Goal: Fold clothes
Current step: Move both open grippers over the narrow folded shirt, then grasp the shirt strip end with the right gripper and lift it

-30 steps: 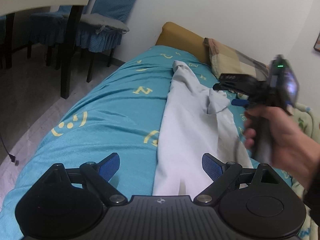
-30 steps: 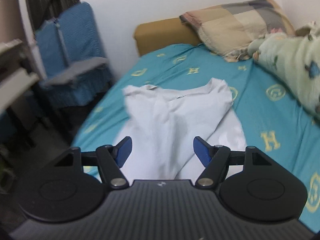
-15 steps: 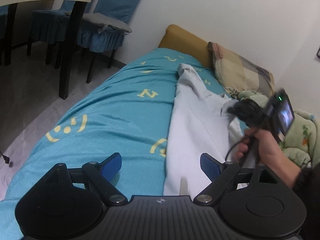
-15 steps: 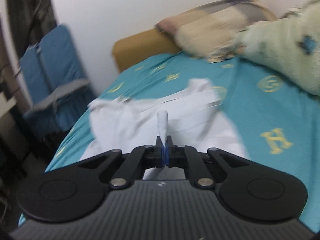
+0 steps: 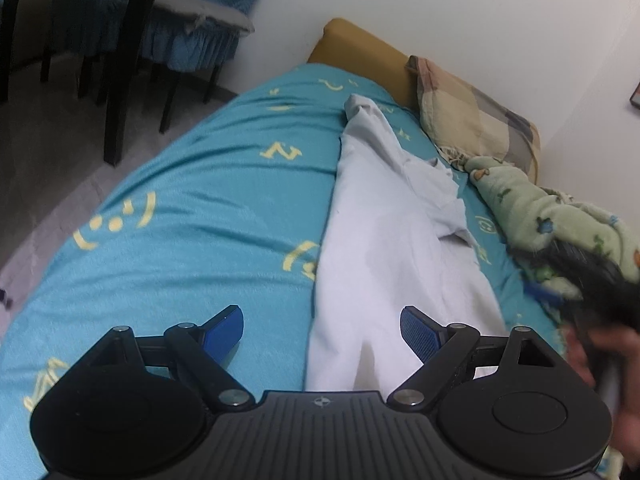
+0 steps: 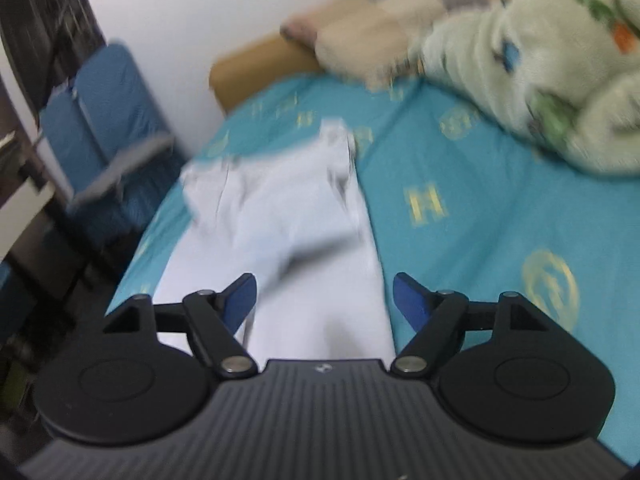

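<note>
A white garment lies lengthwise on the teal bedsheet, partly folded, with a sleeve flap lying across its far half. My left gripper is open just above the garment's near left edge, nothing pressed between its blue pads. In the right wrist view, which is blurred, the same white garment stretches away from my right gripper. That gripper's jaws are opening and wide apart over the cloth's near end, gripping nothing. The right gripper and the hand holding it show as a dark blur at the right edge of the left wrist view.
A patchwork pillow and a green fleece blanket lie at the bed's head and right side. A tan headboard meets the white wall. Blue-covered chairs and a dark table leg stand on the floor to the left.
The right gripper shut on a fold of the white garment, carried it toward the near right, then let go and opened. The left gripper has stayed open in place.
</note>
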`<act>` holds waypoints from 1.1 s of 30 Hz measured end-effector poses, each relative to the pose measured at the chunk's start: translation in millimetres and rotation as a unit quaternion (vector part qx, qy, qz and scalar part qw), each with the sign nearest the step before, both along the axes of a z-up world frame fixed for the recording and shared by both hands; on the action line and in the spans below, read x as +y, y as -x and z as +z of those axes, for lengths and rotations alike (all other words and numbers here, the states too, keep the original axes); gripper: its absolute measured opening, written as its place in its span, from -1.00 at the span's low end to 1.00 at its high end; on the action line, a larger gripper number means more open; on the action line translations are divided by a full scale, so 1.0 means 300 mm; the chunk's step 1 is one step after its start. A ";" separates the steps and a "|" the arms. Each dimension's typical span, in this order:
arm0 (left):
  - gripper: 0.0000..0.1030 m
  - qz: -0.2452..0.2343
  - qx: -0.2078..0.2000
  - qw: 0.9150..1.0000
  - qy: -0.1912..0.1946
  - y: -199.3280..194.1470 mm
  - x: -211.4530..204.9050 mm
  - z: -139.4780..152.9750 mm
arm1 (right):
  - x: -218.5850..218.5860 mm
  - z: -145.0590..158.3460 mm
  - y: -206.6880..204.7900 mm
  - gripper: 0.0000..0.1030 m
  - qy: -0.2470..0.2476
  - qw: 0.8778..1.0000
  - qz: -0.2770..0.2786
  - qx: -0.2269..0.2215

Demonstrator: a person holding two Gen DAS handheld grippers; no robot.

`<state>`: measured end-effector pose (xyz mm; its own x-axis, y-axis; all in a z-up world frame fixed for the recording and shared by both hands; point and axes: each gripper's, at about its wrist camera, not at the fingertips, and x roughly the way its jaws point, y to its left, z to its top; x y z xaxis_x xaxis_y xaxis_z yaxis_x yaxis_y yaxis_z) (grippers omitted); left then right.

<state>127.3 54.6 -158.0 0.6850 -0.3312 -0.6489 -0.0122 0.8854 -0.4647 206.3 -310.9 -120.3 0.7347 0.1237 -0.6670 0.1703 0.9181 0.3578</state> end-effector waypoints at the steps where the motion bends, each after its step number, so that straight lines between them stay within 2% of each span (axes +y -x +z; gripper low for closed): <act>1: 0.70 -0.001 0.008 1.000 0.011 0.006 0.003 0.000 | -0.002 0.003 0.054 0.49 -0.007 0.999 0.001 0.032; 3: 0.70 -0.007 0.022 0.999 0.028 0.027 0.005 0.005 | -0.009 0.003 0.168 0.49 -0.023 0.996 -0.005 0.091; 6: 0.70 -0.025 0.031 0.999 0.023 0.083 -0.011 0.023 | -0.059 -0.037 0.377 0.49 -0.105 0.986 -0.036 0.125; 8: 0.70 -0.036 0.037 0.999 0.003 0.129 -0.031 0.034 | -0.095 -0.075 0.499 0.49 -0.174 0.971 -0.076 0.146; 10: 0.70 -0.040 0.051 0.998 0.005 0.168 -0.040 0.033 | -0.104 -0.107 0.583 0.52 -0.203 0.959 -0.109 0.164; 12: 0.70 -0.037 0.073 0.996 0.021 0.198 -0.039 0.023 | -0.088 -0.119 0.623 0.52 -0.200 0.955 -0.126 0.176; 16: 0.67 -0.021 0.117 0.992 0.040 0.243 -0.026 -0.008 | -0.026 -0.137 0.620 0.50 -0.168 0.959 -0.122 0.195; 19: 0.67 -0.002 0.147 0.988 0.043 0.266 -0.010 -0.037 | 0.044 -0.140 0.622 0.51 -0.116 0.969 -0.104 0.194; 23: 0.65 -0.002 0.170 0.984 0.059 0.298 -0.003 -0.051 | 0.088 -0.147 0.670 0.51 -0.135 0.967 -0.097 0.194; 24: 0.63 -0.009 0.177 0.982 0.065 0.306 -0.007 -0.052 | 0.094 -0.147 0.688 0.45 -0.147 0.964 -0.106 0.194; 25: 0.59 -0.016 0.183 0.980 0.071 0.313 -0.011 -0.054 | 0.100 -0.148 0.707 0.27 -0.158 0.961 -0.116 0.194; 26: 0.43 -0.021 0.190 0.979 0.074 0.316 -0.015 -0.055 | 0.097 -0.149 0.719 0.15 -0.173 0.956 -0.129 0.201; 28: 0.20 -0.022 0.200 0.977 0.071 0.319 -0.020 -0.055 | 0.105 -0.148 0.733 -0.32 -0.175 0.955 -0.132 0.201; 29: -0.05 -0.015 0.202 0.977 0.067 0.323 -0.018 -0.054 | 0.109 -0.148 0.740 -0.42 -0.175 0.955 -0.132 0.201; 30: -0.25 -0.005 0.204 0.977 0.067 0.327 -0.013 -0.055 | 0.114 -0.148 0.746 -0.64 -0.175 0.955 -0.132 0.201; 31: -0.80 0.006 0.204 0.976 0.075 0.327 -0.001 -0.054 | 0.107 -0.144 0.751 -0.78 -0.183 0.955 -0.134 0.193; 32: -0.92 0.016 0.202 0.975 0.090 0.322 0.014 -0.050 | 0.095 -0.131 0.752 -0.79 -0.188 0.955 -0.139 0.182; 33: -0.94 0.026 0.200 0.974 0.105 0.317 0.030 -0.045 | 0.082 -0.115 0.752 -0.81 -0.191 0.956 -0.145 0.171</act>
<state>32.3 63.6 -171.5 0.4105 -0.4566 -0.7893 -0.2719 0.7649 -0.5839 -19.3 -286.1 -154.9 0.5229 0.2301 -0.8207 0.5643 0.6282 0.5357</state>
